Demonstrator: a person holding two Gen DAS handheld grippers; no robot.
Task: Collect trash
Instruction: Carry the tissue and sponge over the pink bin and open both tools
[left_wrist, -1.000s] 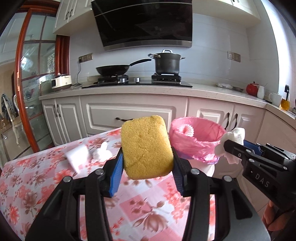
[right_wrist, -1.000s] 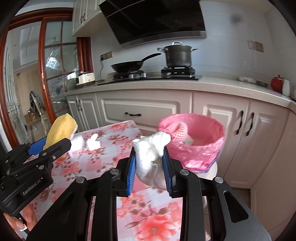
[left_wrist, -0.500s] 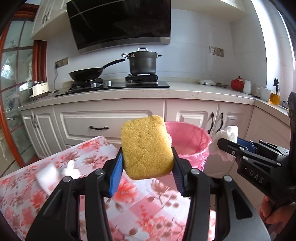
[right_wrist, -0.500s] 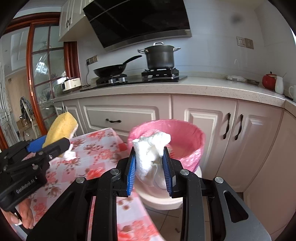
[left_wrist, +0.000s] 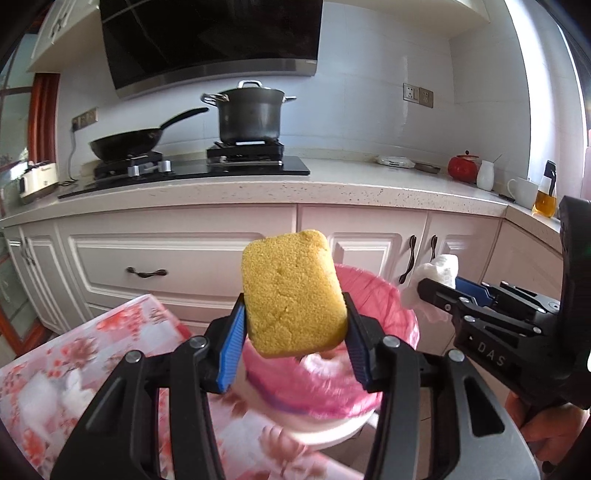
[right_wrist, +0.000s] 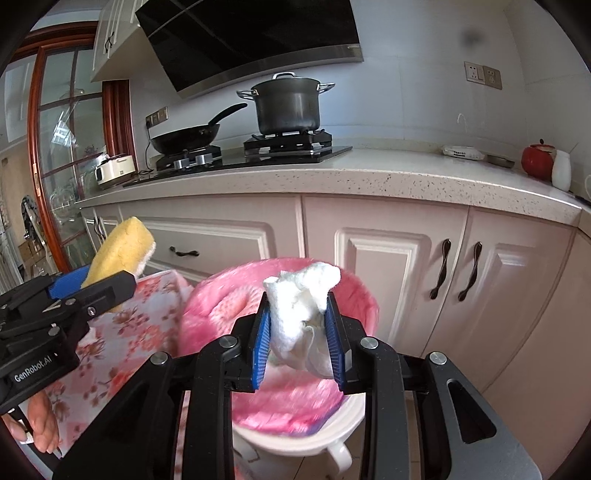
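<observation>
My left claw (left_wrist: 293, 332) is clamped partway closed on a porous yellow sponge (left_wrist: 293, 291), and my right claw (right_wrist: 297, 334) is pinched nearly shut on a crumpled white tissue (right_wrist: 301, 314); both hang just over the near rim of the pink-lined trash bin (right_wrist: 354, 295). The bin, blurred, seems to hold more pale trash and stands between the floral table (left_wrist: 122, 325) on the left and the cabinet doors (right_wrist: 384, 258) beyond. Open floor lies to the bin's right.

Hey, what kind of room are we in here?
A home kitchen, most likely: a dark lidded stockpot and black frying pan sit on a gas hob, under a black range hood, above white panelled cabinets.
</observation>
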